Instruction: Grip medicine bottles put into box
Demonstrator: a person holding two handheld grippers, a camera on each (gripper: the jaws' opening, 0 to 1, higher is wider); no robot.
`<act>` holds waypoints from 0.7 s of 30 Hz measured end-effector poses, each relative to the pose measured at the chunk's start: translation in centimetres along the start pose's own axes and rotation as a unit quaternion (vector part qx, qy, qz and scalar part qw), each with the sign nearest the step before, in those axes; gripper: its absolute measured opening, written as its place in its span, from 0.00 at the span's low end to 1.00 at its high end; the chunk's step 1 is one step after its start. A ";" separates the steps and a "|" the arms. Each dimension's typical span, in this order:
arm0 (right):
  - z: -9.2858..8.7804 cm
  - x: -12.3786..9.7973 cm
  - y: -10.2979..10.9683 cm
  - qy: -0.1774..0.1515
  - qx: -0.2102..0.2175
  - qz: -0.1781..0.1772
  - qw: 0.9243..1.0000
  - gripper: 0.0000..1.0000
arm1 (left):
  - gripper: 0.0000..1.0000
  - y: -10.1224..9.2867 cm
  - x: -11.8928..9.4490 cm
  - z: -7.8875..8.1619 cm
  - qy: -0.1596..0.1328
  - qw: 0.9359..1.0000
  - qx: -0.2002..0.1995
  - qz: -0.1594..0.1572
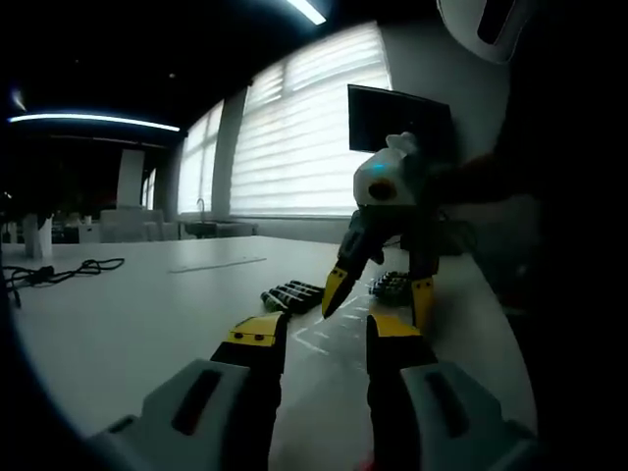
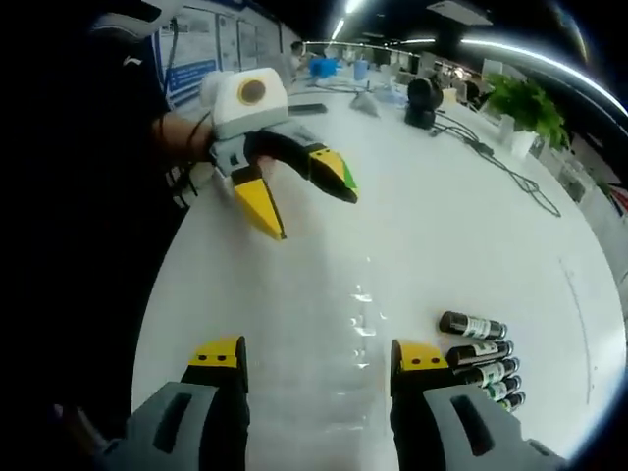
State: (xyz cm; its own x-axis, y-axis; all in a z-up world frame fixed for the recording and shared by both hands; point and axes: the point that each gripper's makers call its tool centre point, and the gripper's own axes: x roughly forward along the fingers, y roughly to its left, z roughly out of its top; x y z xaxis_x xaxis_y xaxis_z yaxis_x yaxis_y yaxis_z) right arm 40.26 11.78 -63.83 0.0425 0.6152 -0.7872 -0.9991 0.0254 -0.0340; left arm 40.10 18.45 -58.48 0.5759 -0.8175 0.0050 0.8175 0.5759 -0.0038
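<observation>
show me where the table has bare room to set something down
Bare white tabletop lies between the left hand-held gripper and the row of small dark labelled bottles, and beside the black cable. It is crowded around the bottles and the dark box.

1. Your left gripper view is dim and backlit by bright blinds [image 1: 304, 128].
2. Your right gripper view shows ceiling-light glare on the table [image 2: 363, 309].
3. Fisheye bending distorts both edges.

left claw [image 1: 324, 339] open, empty | bottles [image 1: 292, 295] beyond; perhaps five
</observation>
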 end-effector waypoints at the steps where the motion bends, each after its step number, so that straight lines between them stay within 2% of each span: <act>1: -0.1 -0.1 -0.3 0.002 -0.001 -0.001 1.000 0.54 | 0.25 0.0 0.0 0.0 0.000 1.000 0.000 0.000; 6: -0.6 -0.5 -1.1 0.007 0.000 -0.001 1.000 0.54 | 0.25 0.0 0.0 -0.1 0.002 1.000 0.002 0.000; 10: -0.2 -0.9 -1.1 0.004 -0.012 -0.001 1.000 0.54 | 0.25 0.0 0.1 -0.2 0.003 1.000 0.003 0.000; 12: 0.6 -1.4 -0.9 -0.015 -0.003 0.000 1.000 0.56 | 0.25 0.0 0.1 -0.2 0.004 1.000 0.003 0.000; 17: 1.8 -3.0 -1.3 -0.049 0.017 -0.039 0.998 0.56 | 0.25 -0.3 0.2 -0.2 0.004 1.000 0.005 -0.006; 19: 2.4 -3.9 -1.6 -0.078 0.041 -0.063 0.994 0.55 | 0.25 -0.5 0.2 -0.2 0.005 1.000 0.006 -0.012; 21: 2.3 -4.5 -1.9 -0.094 0.064 -0.081 0.990 0.55 | 0.25 -0.7 0.2 -0.2 0.005 1.000 0.005 -0.018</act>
State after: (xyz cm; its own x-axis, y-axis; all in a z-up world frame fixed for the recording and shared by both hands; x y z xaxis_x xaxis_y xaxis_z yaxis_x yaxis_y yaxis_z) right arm 41.94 10.75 -58.82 0.2131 0.7302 -0.6491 -0.9718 0.2273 -0.0633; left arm 39.65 17.83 -58.64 0.5457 -0.8380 -0.0054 0.8380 0.5457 0.0063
